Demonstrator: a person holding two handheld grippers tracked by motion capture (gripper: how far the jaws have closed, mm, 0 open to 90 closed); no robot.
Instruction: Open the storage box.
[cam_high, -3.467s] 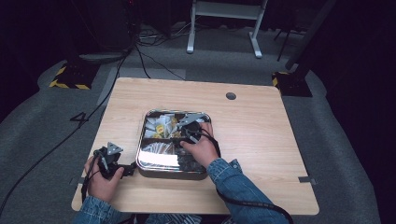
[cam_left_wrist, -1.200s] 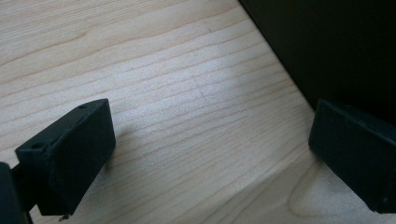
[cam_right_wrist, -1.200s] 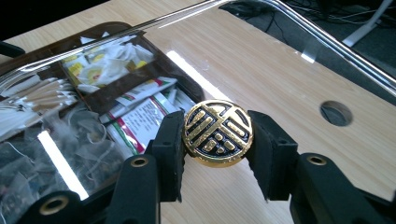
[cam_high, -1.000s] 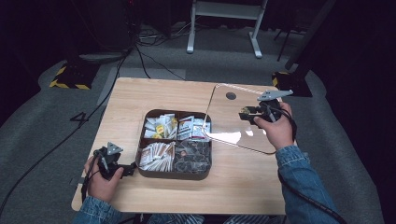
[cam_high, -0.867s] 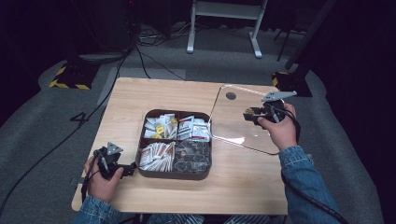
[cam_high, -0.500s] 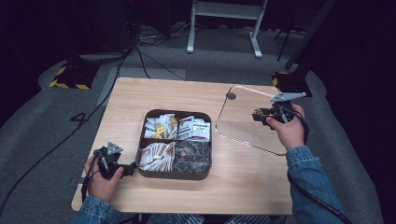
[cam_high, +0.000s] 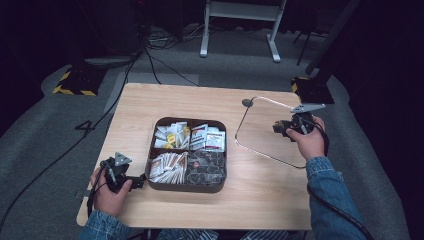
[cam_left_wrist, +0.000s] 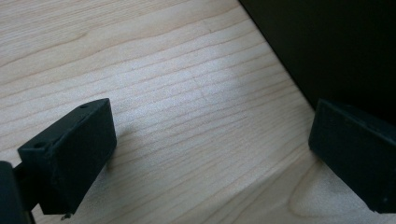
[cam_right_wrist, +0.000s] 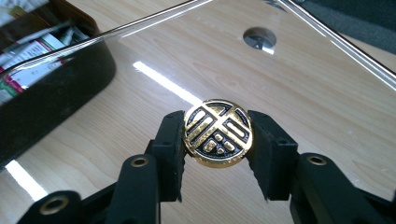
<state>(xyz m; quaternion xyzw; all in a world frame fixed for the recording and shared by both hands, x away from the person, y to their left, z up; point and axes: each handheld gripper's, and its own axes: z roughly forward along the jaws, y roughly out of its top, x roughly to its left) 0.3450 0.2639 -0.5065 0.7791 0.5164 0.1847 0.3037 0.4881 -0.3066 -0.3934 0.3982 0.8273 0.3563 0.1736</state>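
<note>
A dark box (cam_high: 186, 187) with four compartments of tea bags and sachets sits uncovered at the table's middle. Its clear glass lid (cam_high: 265, 135) with a metal rim hangs tilted over the table's right side. My right gripper (cam_high: 280, 128) is shut on the lid's round gold-and-black knob (cam_right_wrist: 217, 132), one pad on each side of it. The right gripper view looks through the lid (cam_right_wrist: 303, 84) at the box (cam_right_wrist: 60, 79) on the left. My left gripper (cam_high: 140, 178) rests open on the wood at the box's front left corner, only bare table between its jaws (cam_left_wrist: 210, 140), the box's dark wall (cam_left_wrist: 327, 42) beside one jaw.
A round cable hole (cam_high: 247, 102) lies in the table (cam_high: 260, 200) behind the lid, also seen through the glass as the hole (cam_right_wrist: 259, 37). Cables and a white metal stand (cam_high: 240, 25) are on the floor beyond the far edge.
The lid, on the box at first, has been carried right and lower over the table's right side by my right gripper. The left gripper has stayed put.
</note>
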